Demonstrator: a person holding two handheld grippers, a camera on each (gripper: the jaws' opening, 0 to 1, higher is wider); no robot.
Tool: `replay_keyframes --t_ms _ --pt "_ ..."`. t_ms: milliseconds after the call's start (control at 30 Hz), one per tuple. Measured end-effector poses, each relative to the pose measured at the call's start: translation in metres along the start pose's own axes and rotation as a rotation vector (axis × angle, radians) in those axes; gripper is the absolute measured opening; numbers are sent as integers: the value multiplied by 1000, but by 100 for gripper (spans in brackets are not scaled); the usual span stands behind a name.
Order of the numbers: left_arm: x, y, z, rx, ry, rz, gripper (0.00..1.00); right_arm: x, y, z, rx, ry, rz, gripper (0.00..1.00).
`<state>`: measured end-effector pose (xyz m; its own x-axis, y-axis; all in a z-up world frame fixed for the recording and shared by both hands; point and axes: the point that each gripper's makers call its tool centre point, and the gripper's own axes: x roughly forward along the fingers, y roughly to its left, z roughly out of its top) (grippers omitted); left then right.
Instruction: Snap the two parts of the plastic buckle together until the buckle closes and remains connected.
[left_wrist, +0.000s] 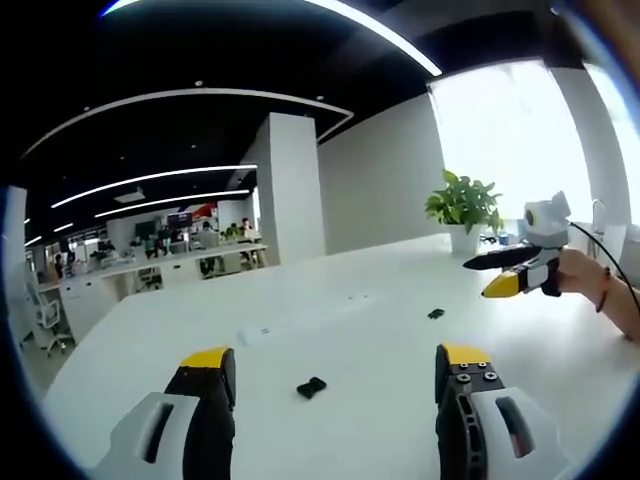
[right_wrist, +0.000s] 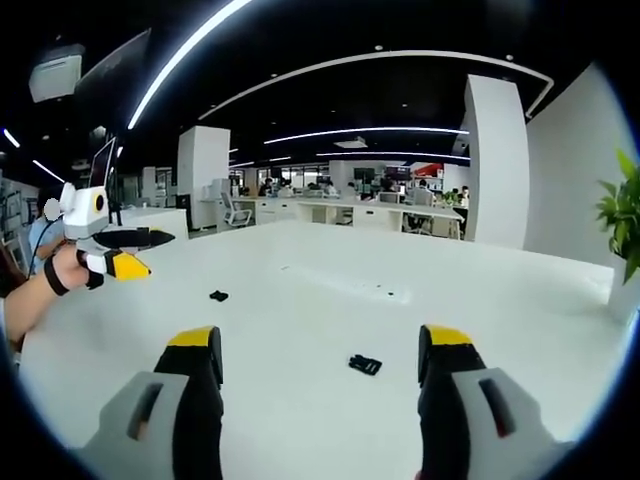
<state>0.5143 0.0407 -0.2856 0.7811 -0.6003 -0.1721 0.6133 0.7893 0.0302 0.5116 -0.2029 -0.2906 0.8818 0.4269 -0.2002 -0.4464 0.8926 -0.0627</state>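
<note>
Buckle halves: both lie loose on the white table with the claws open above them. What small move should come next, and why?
Probably lower each claw onto the half ahead of it. In the left gripper view, one buckle piece lies between the open left claw; in the right gripper view, the other buckle piece lies between the open right claw. Neither is held, and they lie apart on the table.

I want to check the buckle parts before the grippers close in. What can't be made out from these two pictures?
- Left gripper view: buckle part too small to tell which half it is; second buckle part is a tiny speck.
- Right gripper view: buckle part and farther one too small to see prongs or slot.
- Plant is cut off by the right gripper view's edge.
</note>
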Motion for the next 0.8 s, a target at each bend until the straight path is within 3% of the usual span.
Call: replay_keyframes --t_ms 267,800 --pt "5 -3 0 -57 -6 -27 84 2 3 0 -3 5 6 79" --pt "5 2 -1 -59 -1 -18 84 7 4 0 8 7 23 79"
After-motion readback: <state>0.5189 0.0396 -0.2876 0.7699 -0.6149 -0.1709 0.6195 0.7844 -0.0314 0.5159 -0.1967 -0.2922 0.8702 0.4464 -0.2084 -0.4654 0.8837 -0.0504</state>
